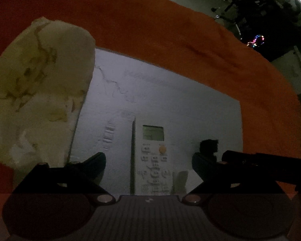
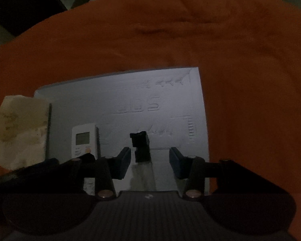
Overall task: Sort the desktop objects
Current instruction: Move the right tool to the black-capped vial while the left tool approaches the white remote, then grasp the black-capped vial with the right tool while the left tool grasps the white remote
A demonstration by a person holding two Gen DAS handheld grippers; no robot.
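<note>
Orange cloth [image 2: 240, 64] covers the tabletop, and on it lies a white foam board [image 2: 170, 96] with embossed marks. Two hand-held grippers point steeply down at the board in dim light. Between the spread fingers of the left gripper [image 1: 149, 163] lies a white air-conditioner remote control [image 1: 153, 160], flat on the board, its small screen at the far end and an orange button below it; the jaws stand wide apart and neither pad touches it. Off that gripper's left side, a pale, crumpled lump [image 1: 40, 88] rests partly on the board's edge and partly on the cloth; what it is made of cannot be told. The right gripper [image 2: 149, 164] has its blue-padded jaws about half apart, with a small black blocky object [image 2: 141, 147] standing on the board just ahead of the gap between them; the pads are clear of it on both sides. From the right wrist view the remote sits to that gripper's left, partly behind the other gripper's dark arm.
</note>
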